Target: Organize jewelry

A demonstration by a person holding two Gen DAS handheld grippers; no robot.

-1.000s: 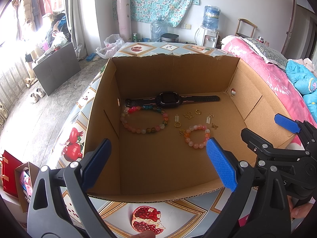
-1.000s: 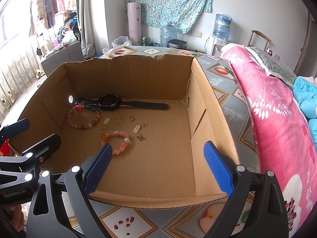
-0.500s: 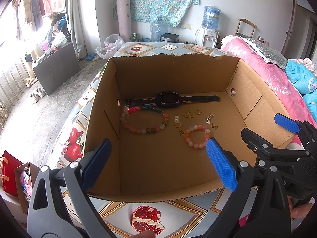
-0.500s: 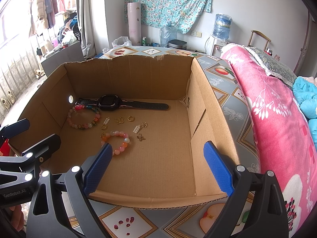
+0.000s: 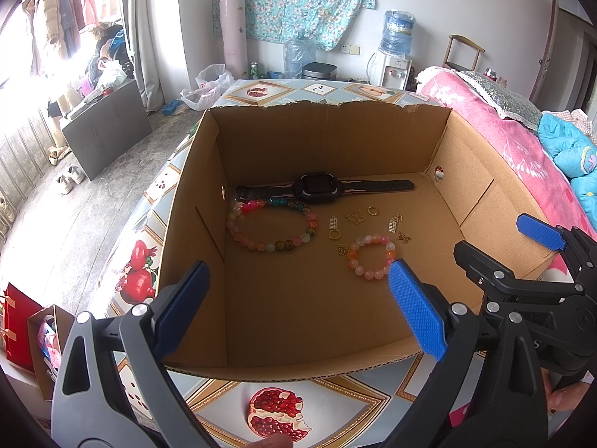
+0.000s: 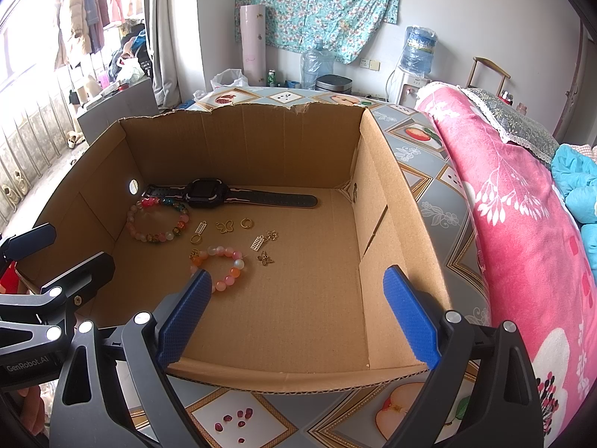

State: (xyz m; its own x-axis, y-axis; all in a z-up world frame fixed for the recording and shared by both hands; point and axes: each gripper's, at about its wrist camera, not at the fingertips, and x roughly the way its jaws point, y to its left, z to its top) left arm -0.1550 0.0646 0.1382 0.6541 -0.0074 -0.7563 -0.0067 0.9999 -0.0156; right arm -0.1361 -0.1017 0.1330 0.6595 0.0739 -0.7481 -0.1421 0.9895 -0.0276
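An open cardboard box holds the jewelry. A black watch lies flat near the back wall. A large multicoloured bead bracelet lies in front of it at the left. A small pink-orange bead bracelet lies mid-floor. Several small gold charms and rings are scattered between them. My left gripper is open and empty above the box's near edge. My right gripper is open and empty above the near edge too, seen from the side in the left wrist view.
The box stands on a table with a fruit-patterned cloth. A bed with a pink blanket runs along the right. Floor, a grey cabinet and a window lie to the left.
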